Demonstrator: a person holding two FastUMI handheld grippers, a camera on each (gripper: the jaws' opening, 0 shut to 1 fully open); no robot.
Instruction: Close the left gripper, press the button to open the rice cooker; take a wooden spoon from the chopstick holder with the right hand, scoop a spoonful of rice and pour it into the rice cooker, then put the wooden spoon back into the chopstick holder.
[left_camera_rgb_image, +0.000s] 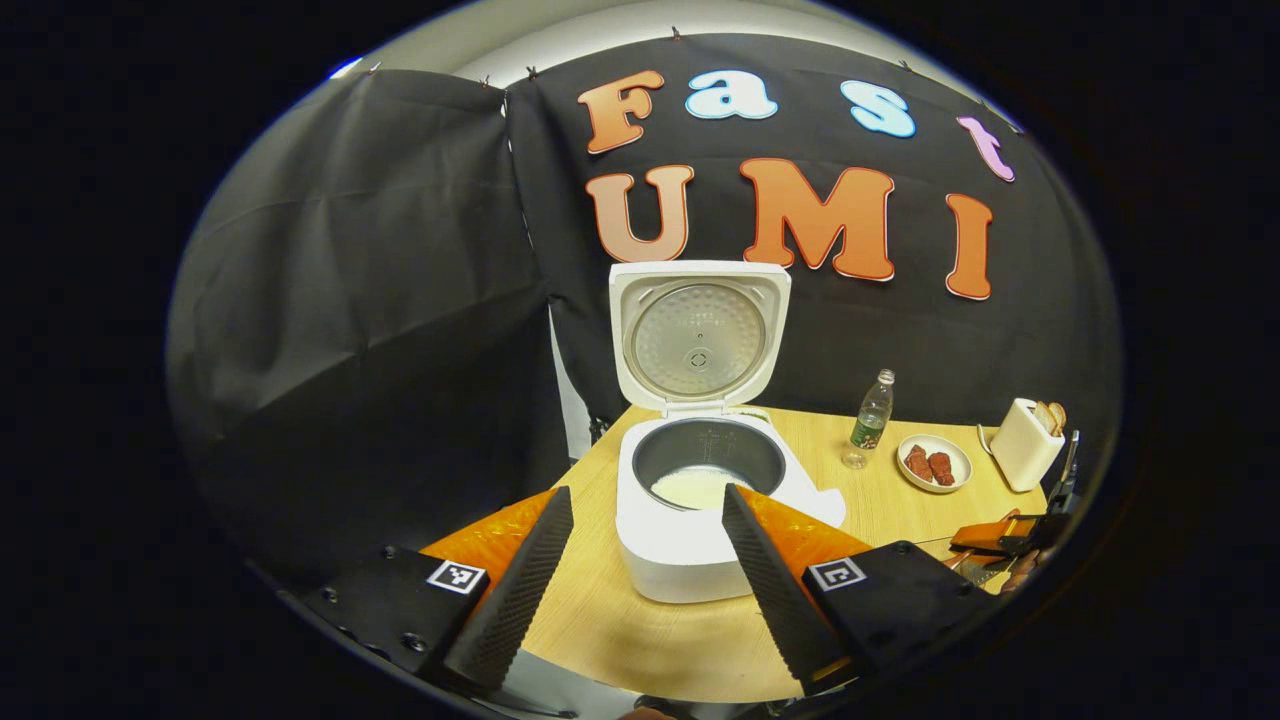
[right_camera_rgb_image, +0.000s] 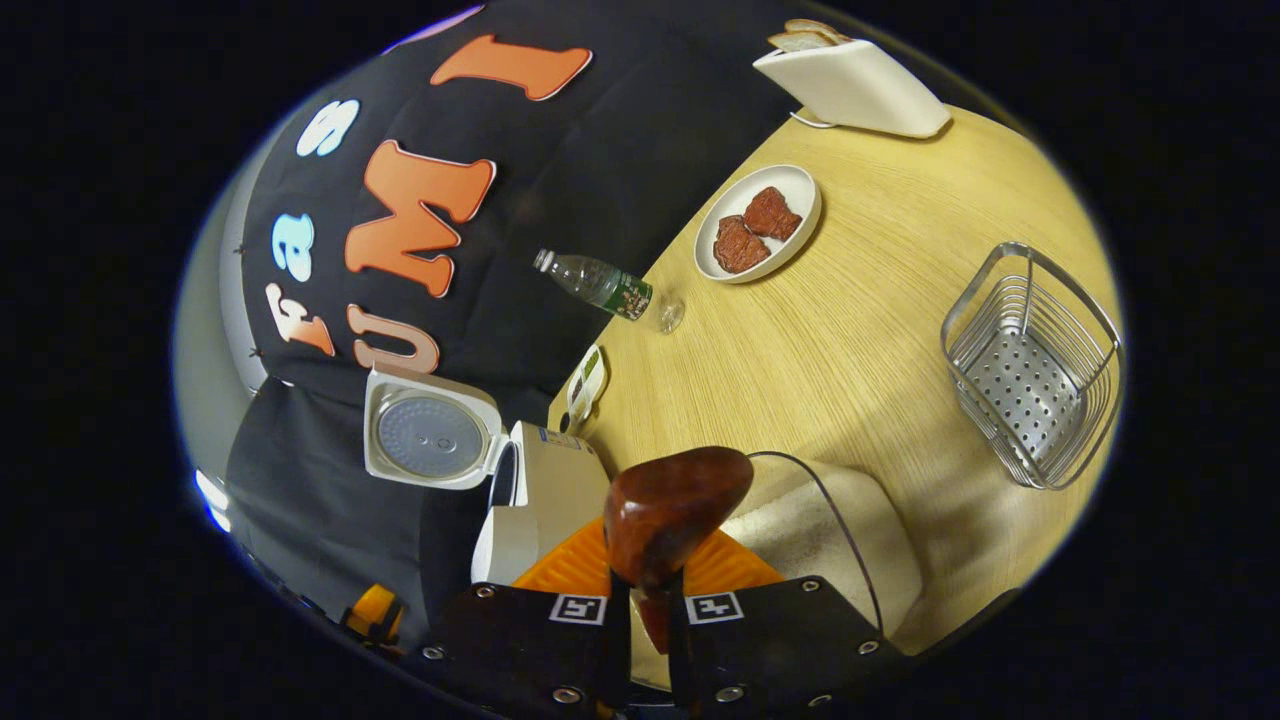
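The white rice cooker stands on the table with its lid raised upright, and a little white rice lies in the dark inner pot. My left gripper is open just in front of the cooker with nothing between its fingers. My right gripper is shut on the handle of the wooden spoon, whose dark bowl hangs above a clear container of rice. The right gripper view is rolled sideways. The wire chopstick holder stands to the right of the spoon. The cooker is to the spoon's left.
On the wooden table stand a plastic bottle, a plate with red pieces and a white toaster with bread. The right gripper shows at the table's far right. Black cloth walls close the back and left.
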